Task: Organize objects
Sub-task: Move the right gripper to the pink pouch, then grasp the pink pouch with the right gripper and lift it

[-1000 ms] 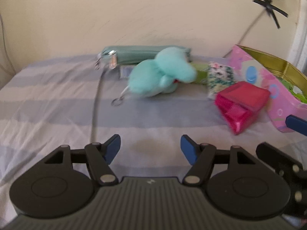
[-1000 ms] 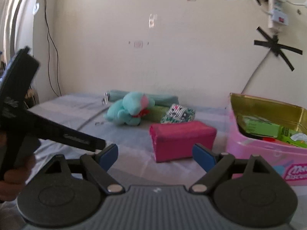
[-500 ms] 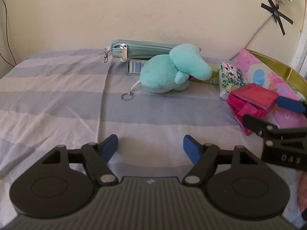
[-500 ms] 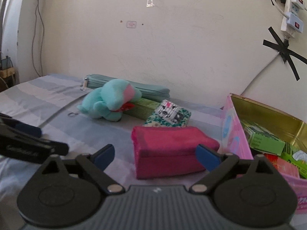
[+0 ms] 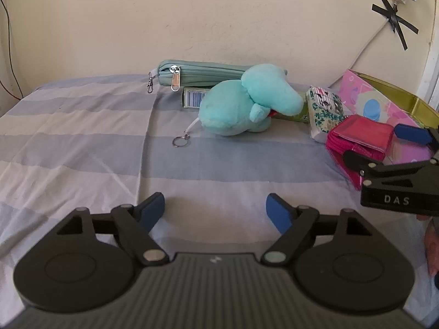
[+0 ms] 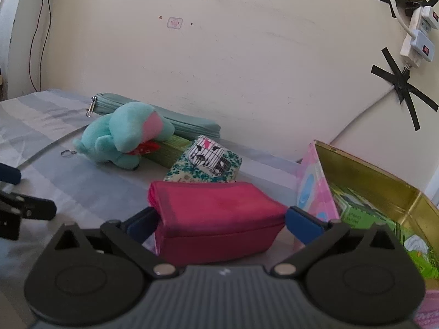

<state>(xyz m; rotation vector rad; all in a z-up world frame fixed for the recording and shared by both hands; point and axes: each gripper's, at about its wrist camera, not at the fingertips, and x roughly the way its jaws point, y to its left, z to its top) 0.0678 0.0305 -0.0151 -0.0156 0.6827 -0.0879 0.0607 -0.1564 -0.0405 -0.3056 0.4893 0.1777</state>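
A pink wallet (image 6: pixel 216 208) lies on the striped bed sheet, next to a pink tin (image 6: pixel 315 181). My right gripper (image 6: pixel 221 219) straddles the wallet. Its jaws are opening, with a blue pad close to each end of the wallet and no visible squeeze. In the left wrist view the right gripper (image 5: pixel 372 143) reaches around the wallet (image 5: pixel 359 139) from the right. My left gripper (image 5: pixel 215 209) hovers over bare sheet, its jaws opening with nothing between them. A teal plush toy (image 5: pixel 247 104) with a key ring lies well ahead of the left gripper.
Behind the plush, a teal zip pouch (image 5: pixel 197 72) and a green box (image 5: pixel 193 97) lie along the wall. A patterned small purse (image 6: pixel 208 159) sits just behind the wallet. The tin holds green packets (image 6: pixel 362 213). Cables and a power strip (image 6: pixel 417 41) hang on the wall.
The right gripper came forward and down to the pink wallet, and its jaws spread until they straddle it. The left jaws widened too, while the left hand stayed about where it was.
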